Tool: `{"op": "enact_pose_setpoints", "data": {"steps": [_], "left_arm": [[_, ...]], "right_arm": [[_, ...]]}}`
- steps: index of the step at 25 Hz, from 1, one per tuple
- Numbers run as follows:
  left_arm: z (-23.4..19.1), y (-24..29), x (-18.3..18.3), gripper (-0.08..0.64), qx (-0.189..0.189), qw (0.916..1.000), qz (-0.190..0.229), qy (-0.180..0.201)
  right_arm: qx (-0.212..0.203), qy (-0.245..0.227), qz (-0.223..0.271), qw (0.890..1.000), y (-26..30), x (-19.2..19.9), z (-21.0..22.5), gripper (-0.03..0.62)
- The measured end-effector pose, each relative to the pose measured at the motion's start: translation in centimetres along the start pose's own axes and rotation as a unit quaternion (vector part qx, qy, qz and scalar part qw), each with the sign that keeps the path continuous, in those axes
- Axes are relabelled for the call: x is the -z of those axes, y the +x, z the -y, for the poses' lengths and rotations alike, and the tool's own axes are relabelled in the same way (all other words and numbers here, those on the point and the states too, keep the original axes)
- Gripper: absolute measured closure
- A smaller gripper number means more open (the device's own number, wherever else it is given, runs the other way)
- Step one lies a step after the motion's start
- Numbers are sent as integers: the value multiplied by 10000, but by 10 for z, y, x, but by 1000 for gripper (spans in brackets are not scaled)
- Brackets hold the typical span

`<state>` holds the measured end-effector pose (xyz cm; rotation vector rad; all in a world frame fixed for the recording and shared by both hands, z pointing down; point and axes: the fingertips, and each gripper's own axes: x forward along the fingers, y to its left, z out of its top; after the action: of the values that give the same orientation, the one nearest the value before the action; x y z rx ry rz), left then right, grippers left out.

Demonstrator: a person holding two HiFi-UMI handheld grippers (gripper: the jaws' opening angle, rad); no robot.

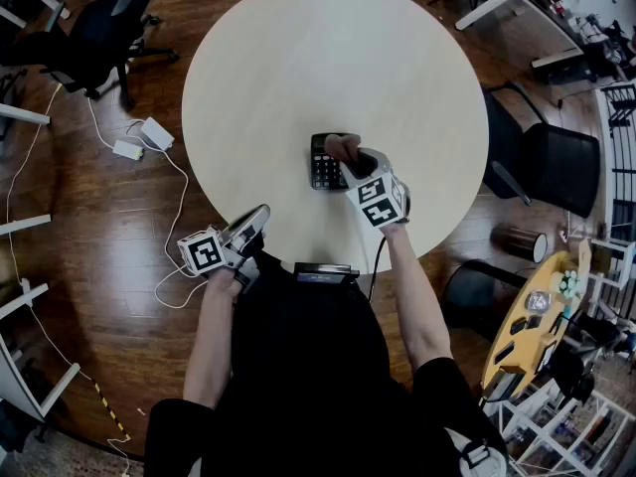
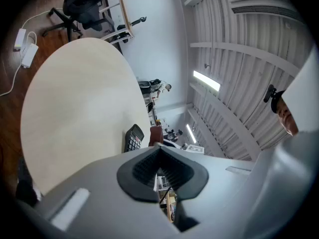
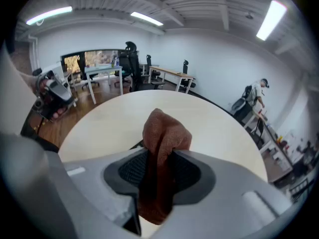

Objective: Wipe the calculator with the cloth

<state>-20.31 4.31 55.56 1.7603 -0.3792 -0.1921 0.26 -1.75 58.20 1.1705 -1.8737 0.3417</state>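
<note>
A black calculator [image 1: 324, 164] lies on the round pale table [image 1: 298, 68], near its front edge. My right gripper [image 1: 350, 157] is tilted down over the calculator's right side and is shut on a reddish-brown cloth [image 3: 162, 148]; the bunched cloth [image 1: 342, 147] rests on the calculator. In the right gripper view the cloth hides nearly all of the calculator. My left gripper [image 1: 260, 213] is shut and empty at the table's front-left edge, pointing level. From the left gripper view the calculator [image 2: 133, 137] and the cloth [image 2: 155, 133] show just beyond the closed jaws.
A dark flat device [image 1: 325, 272] sits at the table's near edge by the person's body. Office chairs [image 1: 556, 167] stand to the right and at the upper left [image 1: 94, 38]. White power adapters [image 1: 144, 139] with cables lie on the wooden floor at left.
</note>
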Motion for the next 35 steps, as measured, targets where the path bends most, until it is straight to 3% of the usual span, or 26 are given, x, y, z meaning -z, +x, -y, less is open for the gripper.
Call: {"op": "enact_pose_setpoints", "data": {"steps": [4,6,8,12,17,19,21,25,29,35], "left_arm": [[-14,-7,-5,557,-137,9998,-41,-101],[-17,-8,-3,557,-205,9998,-32,-40],[-18,-8,-5,557,-279,9996,56,2],[-21,-6,-2,557,-394,9982,372,-240],[-18,14,1,557,-452,9984,259,-204],[-19,21,4,557,-488,9984,173,-213],[-19,28,8,557,-545,9983,104,-196],[-14,38,15,557,-576,9982,64,-150],[-13,34,17,557,-702,9974,129,-132],[-21,29,13,557,-792,9963,241,-227]], "right_arm": [[11,-1310,-162,9912,47,-35,-15,454],[-98,-1894,-283,9815,64,-34,-25,454],[-156,-2166,-457,9751,78,-23,-27,453],[-227,-1757,-716,9816,78,11,-16,454],[292,-1028,-1325,9854,60,59,33,454],[251,-1102,-1168,9867,56,54,32,454],[4,-1440,-696,9871,58,28,15,454],[-430,-2047,-135,9778,79,-17,-24,454],[-611,-2051,-209,9766,91,-17,-29,454],[-435,-1825,-481,9811,82,11,3,454]]}}
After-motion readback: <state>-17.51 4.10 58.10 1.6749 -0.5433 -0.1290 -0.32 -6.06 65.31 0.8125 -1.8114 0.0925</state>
